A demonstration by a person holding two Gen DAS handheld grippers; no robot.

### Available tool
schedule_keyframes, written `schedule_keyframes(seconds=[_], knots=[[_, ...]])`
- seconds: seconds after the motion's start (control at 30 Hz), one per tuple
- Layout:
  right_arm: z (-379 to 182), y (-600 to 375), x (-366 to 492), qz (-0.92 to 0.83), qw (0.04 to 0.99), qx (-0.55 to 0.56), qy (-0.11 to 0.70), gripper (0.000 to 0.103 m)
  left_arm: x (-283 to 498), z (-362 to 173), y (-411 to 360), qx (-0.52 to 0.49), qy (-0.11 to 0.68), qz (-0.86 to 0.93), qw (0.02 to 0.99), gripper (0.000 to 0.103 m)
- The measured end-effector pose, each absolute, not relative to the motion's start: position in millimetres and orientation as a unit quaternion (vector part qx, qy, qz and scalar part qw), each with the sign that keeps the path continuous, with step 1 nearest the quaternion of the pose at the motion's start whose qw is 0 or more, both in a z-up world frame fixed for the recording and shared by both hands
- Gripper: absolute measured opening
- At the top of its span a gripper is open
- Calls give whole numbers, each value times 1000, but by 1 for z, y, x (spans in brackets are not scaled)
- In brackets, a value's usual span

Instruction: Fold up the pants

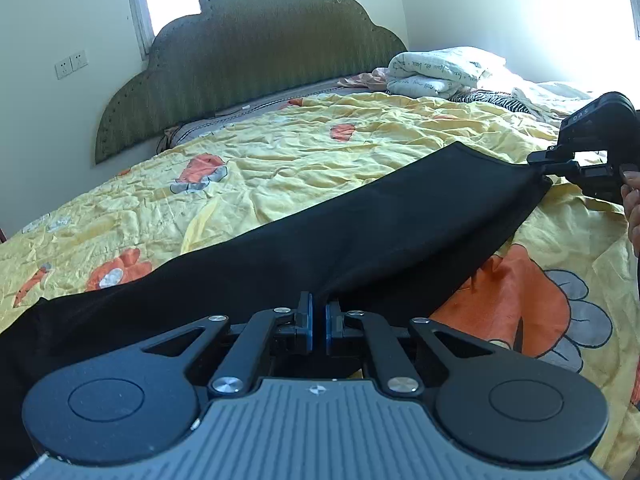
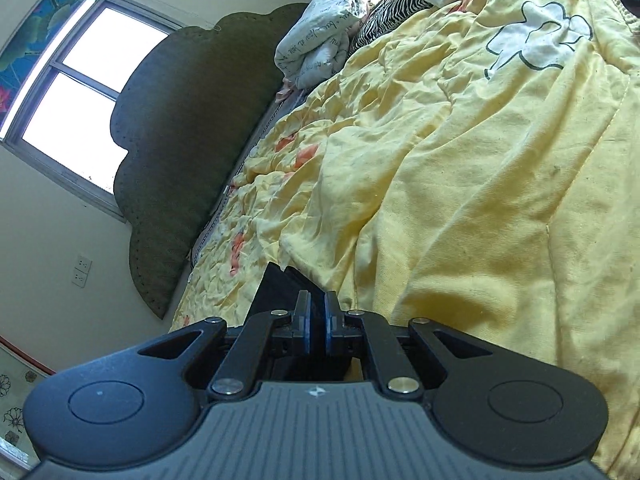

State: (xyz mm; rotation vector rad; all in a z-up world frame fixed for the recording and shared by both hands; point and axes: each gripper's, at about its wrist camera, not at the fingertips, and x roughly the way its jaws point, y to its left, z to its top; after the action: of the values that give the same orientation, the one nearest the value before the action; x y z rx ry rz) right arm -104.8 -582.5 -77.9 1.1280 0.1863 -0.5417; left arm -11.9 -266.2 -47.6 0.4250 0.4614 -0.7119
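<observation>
Black pants [image 1: 360, 232] lie stretched across the yellow flowered quilt [image 1: 260, 156], running from the lower left to the right. My left gripper [image 1: 319, 312] is shut on the near edge of the pants, the cloth pinched between its blue pads. In the left wrist view my right gripper [image 1: 538, 159] is at the far right, shut on the other end of the pants, with a person's hand [image 1: 632, 204] on its handle. In the right wrist view the right gripper [image 2: 317, 312] is shut on a corner of the black pants [image 2: 276, 292] just above the quilt [image 2: 460, 180].
A green scalloped headboard [image 1: 256, 56] stands against the wall under a window [image 2: 80, 100]. Folded white bedding [image 1: 432, 72] and a zebra-striped cloth [image 1: 492, 100] lie at the head of the bed. The quilt is wrinkled around the pants.
</observation>
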Motion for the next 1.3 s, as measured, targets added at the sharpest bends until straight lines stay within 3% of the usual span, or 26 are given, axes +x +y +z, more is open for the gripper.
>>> schedule_keyframes(seconds=[0.47,0.63,0.67,0.7,0.73,0.77,0.8,1.1,1.3], knots=[[-40,-563,-97,-266,862,411,133,10,-15,-61,-272,225,231,-345,881,8],[-54,-568,-117,-214,809,542,81,13,-12,-59,-271,220,236,-348,880,8],[-58,-566,-118,-201,800,559,84,17,-10,-59,-271,216,241,-349,880,8],[-60,-563,-117,-197,796,565,92,33,-8,-58,-271,211,246,-351,879,8],[-63,-560,-116,-194,792,571,97,60,-6,-56,-271,208,250,-353,877,8],[-66,-556,-116,-186,788,579,98,71,-4,-55,-271,203,256,-355,876,8],[-69,-551,-114,-175,787,584,96,75,-1,-53,-271,198,262,-357,874,8],[-74,-519,-79,-102,783,597,144,75,32,-39,-264,129,330,-375,857,8],[-73,-530,-74,-134,790,583,135,73,30,-34,-267,143,318,-378,858,8]])
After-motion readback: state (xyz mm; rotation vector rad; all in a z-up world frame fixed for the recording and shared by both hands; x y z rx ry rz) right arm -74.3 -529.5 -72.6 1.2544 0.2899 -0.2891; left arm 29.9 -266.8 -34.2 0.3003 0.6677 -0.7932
